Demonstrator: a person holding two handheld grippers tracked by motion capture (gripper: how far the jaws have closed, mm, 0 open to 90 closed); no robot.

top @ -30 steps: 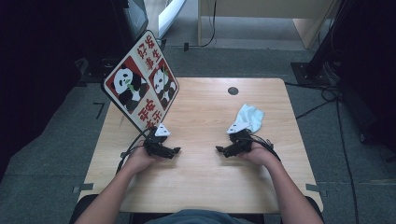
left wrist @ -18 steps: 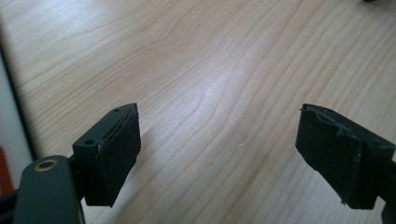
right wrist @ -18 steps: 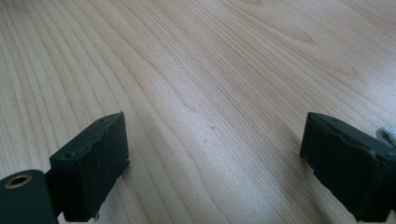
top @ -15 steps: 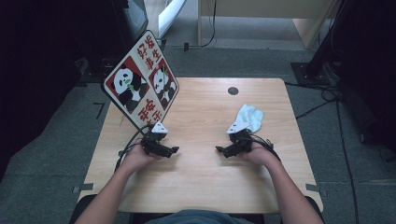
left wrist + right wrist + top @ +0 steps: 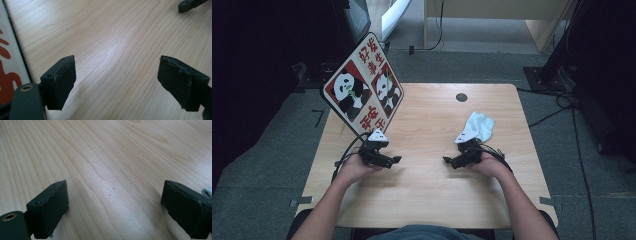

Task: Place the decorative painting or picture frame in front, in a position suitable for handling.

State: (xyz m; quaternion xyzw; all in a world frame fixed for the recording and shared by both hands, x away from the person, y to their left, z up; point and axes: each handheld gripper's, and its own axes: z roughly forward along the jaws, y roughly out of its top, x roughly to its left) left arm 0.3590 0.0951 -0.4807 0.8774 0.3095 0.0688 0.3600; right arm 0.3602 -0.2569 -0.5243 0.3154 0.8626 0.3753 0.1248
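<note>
Two grippers, left gripper [image 5: 396,160] and right gripper [image 5: 448,161], rest released on the worktop [image 5: 427,190] at lower centre, barely shifted since before; nothing grasped.

the pale wooden table [image 5: 427,190] shows a light maple tone with fine wavy grain lines and one small dark round hole near its far edge. the diamond-shaped panda sign board [image 5: 362,91] is red and white with a black rim, black-and-white pandas and red characters. the crumpled cloth [image 5: 480,126] is white. both black two-jaw grippers, left [image 5: 117,82] and right [image 5: 115,210], are matt black with grey-white top plates. the floor [image 5: 272,165] is dark grey.
</note>
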